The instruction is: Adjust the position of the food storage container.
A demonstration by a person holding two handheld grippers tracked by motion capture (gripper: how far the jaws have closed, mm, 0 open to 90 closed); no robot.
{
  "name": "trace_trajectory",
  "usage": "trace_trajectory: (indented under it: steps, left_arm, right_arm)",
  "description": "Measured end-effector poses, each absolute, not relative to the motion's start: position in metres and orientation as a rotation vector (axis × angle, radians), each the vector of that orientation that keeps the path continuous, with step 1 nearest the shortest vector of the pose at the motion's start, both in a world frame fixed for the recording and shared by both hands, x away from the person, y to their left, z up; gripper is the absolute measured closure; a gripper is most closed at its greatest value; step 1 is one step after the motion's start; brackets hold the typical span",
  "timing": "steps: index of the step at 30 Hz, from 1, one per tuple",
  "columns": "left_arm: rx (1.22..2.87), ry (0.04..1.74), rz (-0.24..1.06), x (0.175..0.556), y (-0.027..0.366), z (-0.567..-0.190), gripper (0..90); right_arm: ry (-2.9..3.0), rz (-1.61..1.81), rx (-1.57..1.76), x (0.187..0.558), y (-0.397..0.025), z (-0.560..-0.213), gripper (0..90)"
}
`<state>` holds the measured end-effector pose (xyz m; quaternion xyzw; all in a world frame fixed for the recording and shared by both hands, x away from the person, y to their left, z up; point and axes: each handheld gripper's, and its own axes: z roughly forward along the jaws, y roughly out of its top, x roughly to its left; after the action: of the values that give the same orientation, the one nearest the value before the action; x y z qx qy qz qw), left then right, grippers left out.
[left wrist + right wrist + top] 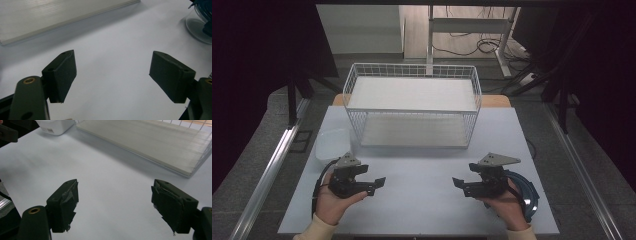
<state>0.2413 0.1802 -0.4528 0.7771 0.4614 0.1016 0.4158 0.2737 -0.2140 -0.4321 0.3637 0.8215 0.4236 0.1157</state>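
A: We log the left gripper (pixel 373 184): jaws spread wide, nothing between them. Right gripper (pixel 460 184): the same, pads torn.

B: And the nearest things?

A: We list a white wire basket (pixel 412 107) well ahead of both sets of fingers, a white plastic tub (pixel 332 142) just beyond the left gripper, and a clear blue-lidded container (pixel 528 192) beside the right hand.

Across the table (pixel 422 175) from me stands a white wire basket (pixel 412 102) with two shelves, a pale board on each level. Just beside its near left corner I see a translucent white tub (pixel 332 142) resting on the tabletop. Beyond the table's far edge, a white metal frame (pixel 472 30) stands on the floor, with dark cables (pixel 484 46) looped around its feet.
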Motion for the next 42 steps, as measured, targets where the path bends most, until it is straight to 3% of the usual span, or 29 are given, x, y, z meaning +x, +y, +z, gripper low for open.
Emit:
trace_trajectory:
  steps: [29,42]
  left_arm:
    - [2.016,1.128,0.216,0.252,0.169,-0.460,20.3]
    - [2.037,1.112,0.197,0.252,0.162,-0.462,20.1]
  right_arm:
    - [2.258,1.101,1.287,0.266,-0.292,-0.412,33.3]
    - [2.151,1.041,1.451,0.257,-0.353,-0.407,43.4]
